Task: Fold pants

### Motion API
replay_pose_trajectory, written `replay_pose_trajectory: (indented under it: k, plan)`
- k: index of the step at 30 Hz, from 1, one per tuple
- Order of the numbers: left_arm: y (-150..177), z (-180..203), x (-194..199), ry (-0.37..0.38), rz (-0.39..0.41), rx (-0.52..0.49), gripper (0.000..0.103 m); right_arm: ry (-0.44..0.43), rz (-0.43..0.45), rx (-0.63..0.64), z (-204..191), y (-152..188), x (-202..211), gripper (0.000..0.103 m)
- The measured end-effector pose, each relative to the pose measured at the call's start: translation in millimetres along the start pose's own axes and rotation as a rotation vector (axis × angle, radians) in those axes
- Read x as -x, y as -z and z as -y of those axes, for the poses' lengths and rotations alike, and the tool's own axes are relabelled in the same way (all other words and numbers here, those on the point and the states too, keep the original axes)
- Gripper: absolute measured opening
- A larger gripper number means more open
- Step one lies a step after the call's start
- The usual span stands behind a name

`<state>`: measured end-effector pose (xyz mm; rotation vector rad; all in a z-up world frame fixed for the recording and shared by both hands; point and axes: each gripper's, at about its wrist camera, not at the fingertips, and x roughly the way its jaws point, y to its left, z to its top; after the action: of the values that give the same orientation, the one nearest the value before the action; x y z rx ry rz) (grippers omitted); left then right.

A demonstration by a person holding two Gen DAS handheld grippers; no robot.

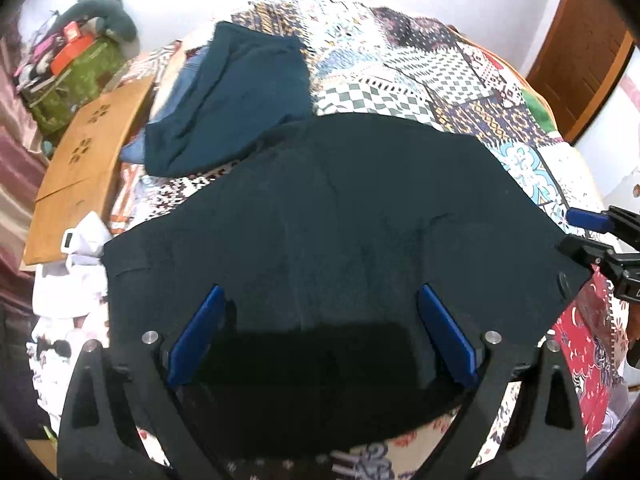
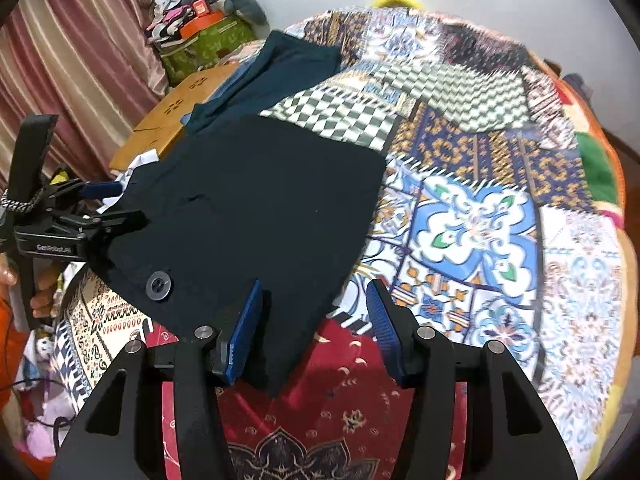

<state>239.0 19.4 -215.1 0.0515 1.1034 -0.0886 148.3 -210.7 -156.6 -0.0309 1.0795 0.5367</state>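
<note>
Nearest the lens in each wrist view sits one black two-finger claw with blue pads. The left claw [image 1: 320,320] is released, its pads spread wide above the near hem of the dark navy, flat-lying fabric pants [image 1: 340,248]; the pad bases vanish into deep shadow there, so whether a pad touches cloth is hard to tell. The right claw [image 2: 316,320] is also released: its left pad lies over the pants' near corner, its right pad over the colourful patchwork quilt [image 2: 460,208] covering the bed, with nothing between the pads.

The pants, one garment, lie spread on the quilt and form a broad dark patch. One round dark button [image 2: 159,282] shows near their edge, on the side towards the left claw. In the right wrist view the left claw's fingers [image 2: 116,216] reach to the pants' edge; the person's hand holding it is mostly cut off by the frame.

Beyond the pants, touching their far edge, lies one teal crumpled fabric garment [image 1: 236,100], with a strip of lighter blue cloth partly hidden under it. Beside the pants, on the left claw's side, stands one light brown wooden board with flower cut-outs [image 1: 92,152]. Farther beyond the pants, one green patterned box [image 2: 208,44] carries a heap of small items too jumbled to count.
</note>
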Motion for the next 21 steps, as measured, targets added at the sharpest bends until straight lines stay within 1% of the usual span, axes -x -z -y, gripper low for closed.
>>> replay_pose_trajectory:
  k: [3,7,8,11,14,15,18,21]
  plan:
    - [6,-6,16,-0.022,0.035,0.031,0.098,0.036,0.053,0.007,-6,0,12,0.05]
    - [10,-22,39,-0.046,0.102,0.086,0.098,0.024,0.118,-0.003,-12,-7,31,0.051]
    - [11,-29,48,-0.05,0.131,0.113,0.098,0.025,0.136,0.001,-15,-9,36,0.052]
    - [16,-48,71,-0.034,0.199,0.186,0.098,0.026,0.189,0.026,-27,-17,49,0.056]
    - [21,-71,89,-0.022,0.243,0.269,0.098,0.017,0.247,0.055,-42,-23,60,0.059]
    - [24,-78,92,-0.02,0.25,0.291,0.098,0.016,0.27,0.068,-49,-25,64,0.061]
    - [34,-101,98,-0.018,0.256,0.363,0.098,-0.01,0.309,0.103,-67,-30,68,0.063]
    - [49,-122,92,-0.004,0.224,0.43,0.098,-0.043,0.312,0.128,-82,-34,62,0.063]
